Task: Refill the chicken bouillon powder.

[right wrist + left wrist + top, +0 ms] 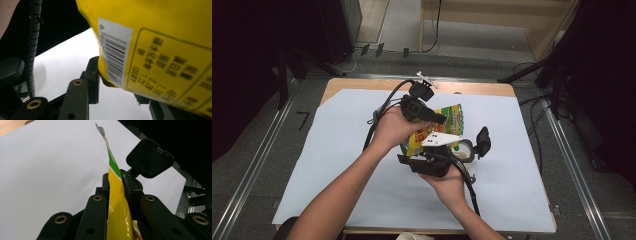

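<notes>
A yellow and green snack bag [453, 117] is held up above the white sheet between both grippers. My left gripper [438, 119] comes in from the left, held in a hand. In its own view the left gripper [116, 178] is shut on the bag [117, 207], which shows edge-on with its green top rising past the tips. My right gripper [432, 152] grips from below, a grey plate on top. In the right gripper view the bag's barcode face [155, 32] hangs close, and the right gripper [117, 82] pinches the lower corner; its right jaw is mostly hidden.
A white sheet [337, 150] covers the wooden table [472, 88]. A tape roll [465, 148] and a black square pad [483, 141] sit right of the hands. A white cup rim [414, 236] shows at the near edge. Metal rails and cables flank the table.
</notes>
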`<state>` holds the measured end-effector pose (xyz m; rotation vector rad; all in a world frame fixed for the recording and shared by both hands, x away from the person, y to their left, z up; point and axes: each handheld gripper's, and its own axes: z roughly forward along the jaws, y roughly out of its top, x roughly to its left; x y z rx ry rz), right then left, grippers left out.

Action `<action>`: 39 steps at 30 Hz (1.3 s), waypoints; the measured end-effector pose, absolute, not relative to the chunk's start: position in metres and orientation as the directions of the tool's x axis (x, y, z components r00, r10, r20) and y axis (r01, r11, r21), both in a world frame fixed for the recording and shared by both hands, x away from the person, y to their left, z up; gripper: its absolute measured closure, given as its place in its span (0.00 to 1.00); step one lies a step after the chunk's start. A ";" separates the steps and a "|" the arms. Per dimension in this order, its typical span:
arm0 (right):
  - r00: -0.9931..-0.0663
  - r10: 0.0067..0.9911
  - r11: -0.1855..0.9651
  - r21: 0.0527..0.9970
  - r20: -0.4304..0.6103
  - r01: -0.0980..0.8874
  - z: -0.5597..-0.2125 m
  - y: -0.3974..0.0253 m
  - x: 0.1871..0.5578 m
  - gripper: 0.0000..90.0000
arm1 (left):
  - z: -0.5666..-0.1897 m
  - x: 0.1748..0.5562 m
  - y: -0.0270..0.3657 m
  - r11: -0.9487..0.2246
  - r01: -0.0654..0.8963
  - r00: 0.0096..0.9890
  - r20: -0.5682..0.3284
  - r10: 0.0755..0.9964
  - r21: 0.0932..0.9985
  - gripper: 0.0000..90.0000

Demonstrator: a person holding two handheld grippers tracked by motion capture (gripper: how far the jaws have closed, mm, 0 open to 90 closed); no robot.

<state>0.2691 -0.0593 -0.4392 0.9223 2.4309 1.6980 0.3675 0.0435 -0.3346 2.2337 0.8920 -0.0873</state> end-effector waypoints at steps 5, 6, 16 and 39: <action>-0.825 0.482 0.223 0.869 0.295 0.441 -0.438 -0.059 0.273 0.71 | -0.332 0.370 0.043 -0.498 0.623 0.756 -0.300 0.582 0.603 0.92; -0.825 0.482 0.222 0.870 0.294 0.440 -0.438 -0.059 0.273 0.71 | -0.332 0.370 0.042 -0.498 0.623 0.756 -0.298 0.583 0.604 0.92; -0.822 0.496 0.206 0.881 0.280 0.425 -0.438 -0.062 0.274 0.70 | -0.329 0.370 0.036 -0.511 0.609 0.766 -0.282 0.578 0.606 0.91; -0.815 0.495 0.189 0.878 0.301 0.439 -0.438 -0.066 0.275 0.70 | -0.328 0.372 0.028 -0.529 0.615 0.766 -0.282 0.578 0.585 0.91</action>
